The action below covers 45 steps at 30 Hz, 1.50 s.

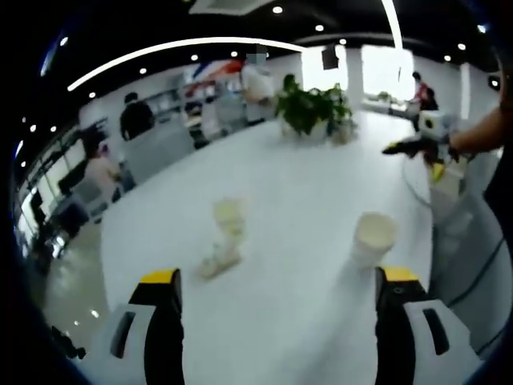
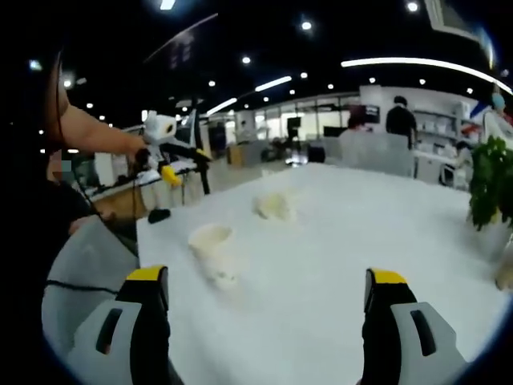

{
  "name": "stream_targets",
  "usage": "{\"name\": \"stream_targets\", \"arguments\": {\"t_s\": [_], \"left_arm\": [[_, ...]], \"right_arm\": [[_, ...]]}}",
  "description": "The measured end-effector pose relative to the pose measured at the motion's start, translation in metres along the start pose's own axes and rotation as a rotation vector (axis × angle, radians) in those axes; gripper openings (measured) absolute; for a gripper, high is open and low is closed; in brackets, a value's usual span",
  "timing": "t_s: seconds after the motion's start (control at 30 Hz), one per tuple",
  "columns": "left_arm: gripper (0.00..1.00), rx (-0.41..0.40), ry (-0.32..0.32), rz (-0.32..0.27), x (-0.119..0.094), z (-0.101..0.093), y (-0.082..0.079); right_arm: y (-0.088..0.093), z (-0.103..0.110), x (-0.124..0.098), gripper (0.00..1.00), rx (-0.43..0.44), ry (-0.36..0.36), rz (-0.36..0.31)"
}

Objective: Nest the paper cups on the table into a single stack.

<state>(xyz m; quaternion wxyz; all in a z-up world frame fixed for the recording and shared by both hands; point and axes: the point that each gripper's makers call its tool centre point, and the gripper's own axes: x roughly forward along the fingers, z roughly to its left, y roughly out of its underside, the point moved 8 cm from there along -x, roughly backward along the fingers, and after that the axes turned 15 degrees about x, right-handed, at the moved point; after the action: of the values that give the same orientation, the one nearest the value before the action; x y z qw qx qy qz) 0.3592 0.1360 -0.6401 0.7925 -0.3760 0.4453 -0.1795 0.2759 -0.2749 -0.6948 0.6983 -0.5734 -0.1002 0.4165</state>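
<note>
two paper cups point(image 1: 373, 237) apart — white table point(image 1: 304, 176)

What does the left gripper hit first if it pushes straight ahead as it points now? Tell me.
Probably nothing close. The open left gripper points between the tilted stack of cream paper cups and the single upright cream paper cup. Ahead lies bare white table, then the green potted plant. Depth is blurry.

Open white table point(image 1: 304, 200) ahead of left gripper point(image 1: 276, 277); upright cup point(image 1: 373, 237) lower right, tipped cups point(image 1: 224, 237) centre-left, bare gap between. Potted plant point(image 1: 313, 108) blocks far edge, top centre.
</note>
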Motion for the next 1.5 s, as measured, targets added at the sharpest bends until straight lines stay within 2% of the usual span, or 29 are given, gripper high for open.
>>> {"name": "stream_targets", "arguments": {"t_s": [0.13, 0.23, 0.33, 0.47, 0.63, 0.9, 1.0, 1.13, 1.2, 1.3, 1.43, 1.47, 1.5], "left_arm": [[0.98, 0.038, 0.042, 0.014, 0.007, 0.013, 0.005], [0.98, 0.089, 0.07, 0.004, 0.014, 0.034, 0.005], [0.98, 0.136, 0.101, -0.005, 0.023, 0.05, 0.006], [0.98, 0.174, 0.129, 0.009, 0.034, 0.062, 0.008], [0.97, 0.213, 0.162, 0.022, 0.057, 0.079, 0.017], [0.96, 0.268, 0.21, 0.065, 0.092, 0.104, 0.014], [0.94, 0.295, 0.237, 0.093, 0.105, 0.106, 0.014], [0.92, 0.382, 0.284, 0.132, 0.121, 0.11, 0.015], [0.9, 0.394, 0.297, 0.13, 0.126, 0.105, 0.007], [0.87, 0.433, 0.315, 0.152, 0.137, 0.104, 0.003], [0.82, 0.454, 0.343, 0.188, 0.152, 0.103, 0.009], [0.8, 0.468, 0.336, 0.226, 0.156, 0.105, 0.013], [0.78, 0.467, 0.335, 0.232, 0.159, 0.106, 0.015]], "right_arm": [[-0.003, -0.002, -0.005, 1.0, 0.028, 0.051, -0.048], [0.001, -0.003, -0.007, 1.0, 0.054, 0.08, -0.04], [0.002, -0.003, -0.004, 1.0, 0.015, 0.095, -0.03], [0.003, -0.003, -0.002, 1.0, 0.033, 0.125, -0.034], [0.002, -0.002, 0.002, 1.0, 0.029, 0.127, -0.029], [-0.005, -0.004, 0.003, 1.0, 0.028, 0.137, -0.027], [-0.006, -0.003, 0.002, 1.0, 0.039, 0.142, -0.042], [-0.007, -0.003, 0.003, 1.0, 0.043, 0.145, -0.054], [-0.008, -0.002, 0.003, 1.0, 0.044, 0.148, -0.06], [-0.009, 0.002, 0.002, 1.0, 0.05, 0.15, -0.071], [-0.007, 0.001, 0.001, 1.0, 0.053, 0.153, -0.065], [-0.006, 0.001, 0.0, 1.0, 0.053, 0.156, -0.064], [-0.006, 0.0, 0.0, 1.0, 0.056, 0.157, -0.063]]}}
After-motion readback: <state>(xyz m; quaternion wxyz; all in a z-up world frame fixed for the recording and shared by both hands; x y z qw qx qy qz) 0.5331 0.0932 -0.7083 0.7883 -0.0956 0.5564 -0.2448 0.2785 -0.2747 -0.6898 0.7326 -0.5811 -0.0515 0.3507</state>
